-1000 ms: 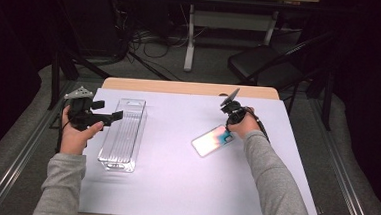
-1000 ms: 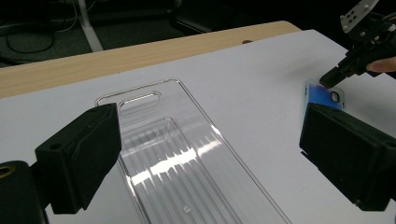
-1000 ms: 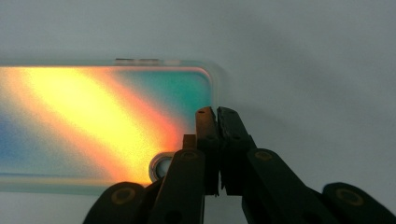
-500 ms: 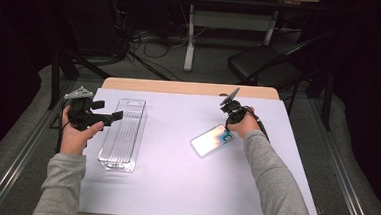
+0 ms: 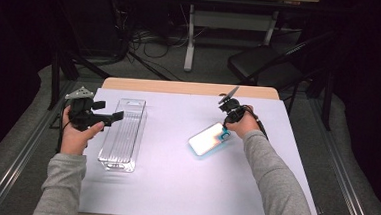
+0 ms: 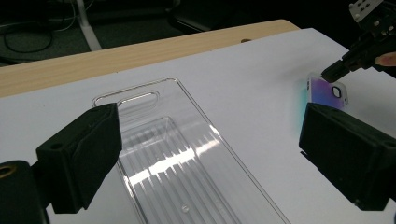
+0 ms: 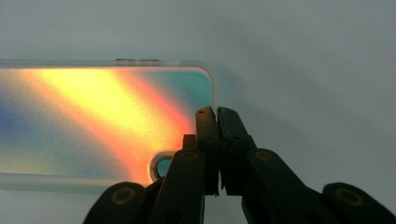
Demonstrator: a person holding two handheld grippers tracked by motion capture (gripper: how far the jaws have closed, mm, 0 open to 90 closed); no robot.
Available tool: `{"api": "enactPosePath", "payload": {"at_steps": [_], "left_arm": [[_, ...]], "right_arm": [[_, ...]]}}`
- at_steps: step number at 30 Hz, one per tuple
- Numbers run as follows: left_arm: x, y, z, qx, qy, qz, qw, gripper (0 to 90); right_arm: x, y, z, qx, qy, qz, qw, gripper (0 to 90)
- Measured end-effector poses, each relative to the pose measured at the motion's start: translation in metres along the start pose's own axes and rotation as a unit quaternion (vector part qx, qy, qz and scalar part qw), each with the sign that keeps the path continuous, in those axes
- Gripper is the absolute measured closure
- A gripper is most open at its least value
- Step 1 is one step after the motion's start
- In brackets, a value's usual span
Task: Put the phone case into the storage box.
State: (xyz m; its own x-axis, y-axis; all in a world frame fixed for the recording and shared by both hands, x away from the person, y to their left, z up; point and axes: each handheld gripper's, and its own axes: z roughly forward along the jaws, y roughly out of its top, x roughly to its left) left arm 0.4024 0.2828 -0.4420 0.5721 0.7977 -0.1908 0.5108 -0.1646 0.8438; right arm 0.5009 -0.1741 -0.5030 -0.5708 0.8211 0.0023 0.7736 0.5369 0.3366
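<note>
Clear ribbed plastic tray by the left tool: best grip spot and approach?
Grip the long side wall of the clear ribbed plastic tray nearest the left tool, coming down from above with one jaw inside and one outside. It lies flat and open-topped on the white table, so the thin upright rim is the only pinchable edge. That tool's jaws are already wide open. The far end's slotted handle is an alternative.

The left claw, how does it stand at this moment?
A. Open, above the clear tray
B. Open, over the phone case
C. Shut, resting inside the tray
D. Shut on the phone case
A: the left claw has its jaws spread wide, with the clear tray lying between them, holding nothing.
</note>
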Motion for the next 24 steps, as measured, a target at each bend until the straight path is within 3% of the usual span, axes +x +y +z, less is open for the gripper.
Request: {"api": "enactPosePath", "payload": {"at_steps": [4, 7, 15, 24], "left_arm": [[0.000, 0.000, 0.000, 0.000, 0.000, 0.000, 1.0000, 6.5], [0.000, 0.000, 0.000, 0.001, 0.000, 0.000, 1.0000, 6.5], [-0.002, 0.000, 0.001, 0.004, -0.001, 0.002, 1.0000, 6.5], [-0.003, 0.000, 0.002, 0.002, -0.001, 0.003, 1.0000, 6.5]], "right_arm": [[0.002, 0.001, -0.003, -0.015, -0.002, -0.017, 0.9997, 88.1], [0.004, 0.001, -0.005, -0.022, 0.000, -0.013, 0.9997, 88.1], [0.014, 0.003, -0.015, -0.043, -0.004, -0.033, 0.9985, 88.1], [0.026, 0.005, -0.024, -0.081, -0.007, -0.055, 0.9952, 88.1]]}}
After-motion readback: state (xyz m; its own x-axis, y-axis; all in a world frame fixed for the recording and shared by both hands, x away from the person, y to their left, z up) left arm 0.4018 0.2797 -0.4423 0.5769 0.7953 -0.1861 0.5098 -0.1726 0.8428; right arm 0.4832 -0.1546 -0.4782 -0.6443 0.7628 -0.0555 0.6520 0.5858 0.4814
